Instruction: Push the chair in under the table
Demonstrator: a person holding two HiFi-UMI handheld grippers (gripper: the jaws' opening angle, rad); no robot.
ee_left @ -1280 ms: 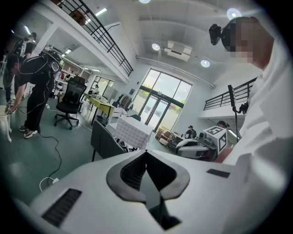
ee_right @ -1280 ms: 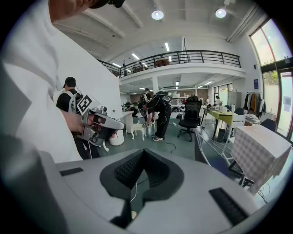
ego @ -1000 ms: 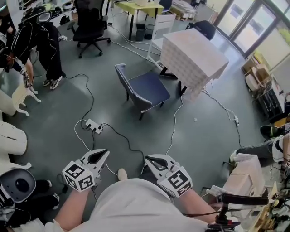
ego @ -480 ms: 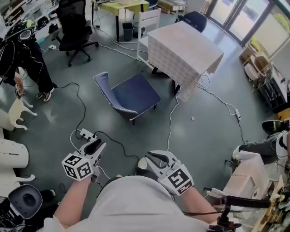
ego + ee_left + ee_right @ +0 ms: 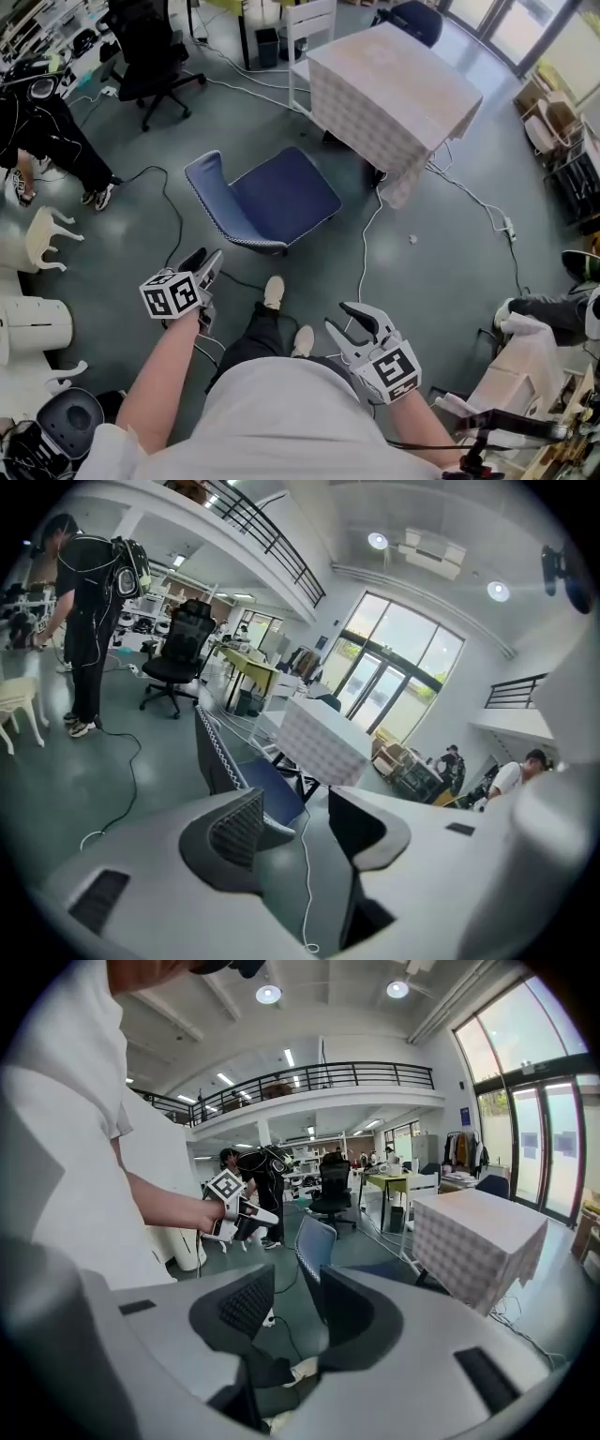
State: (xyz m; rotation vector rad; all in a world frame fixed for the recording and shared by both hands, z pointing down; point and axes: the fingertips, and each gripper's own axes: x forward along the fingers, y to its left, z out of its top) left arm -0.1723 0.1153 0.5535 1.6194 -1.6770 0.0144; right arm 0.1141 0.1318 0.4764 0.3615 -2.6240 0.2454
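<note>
A blue chair (image 5: 272, 202) stands on the grey floor, pulled out from the table with the checked cloth (image 5: 394, 84) and angled away from it. My left gripper (image 5: 208, 264) reaches out toward the chair's backrest, a short way off it. Its jaws are opening with nothing between them. My right gripper (image 5: 342, 319) hangs lower, near my body, its jaws also opening and empty. The left gripper view shows the chair (image 5: 220, 761) and table (image 5: 323, 747) beyond the left gripper (image 5: 295, 817). The right gripper view shows the chair (image 5: 314, 1246), the table (image 5: 478, 1227) and the right gripper (image 5: 295, 1302).
Cables (image 5: 366, 253) snake across the floor around the chair. A black office chair (image 5: 145, 52) and a person in black (image 5: 47, 131) are at the far left. A white chair (image 5: 314, 23) stands behind the table. Another person sits at the right edge (image 5: 544, 314).
I have walked closer to the chair, which now looks larger. Both grippers went from shut to open. The left gripper stretched forward toward the backrest.
</note>
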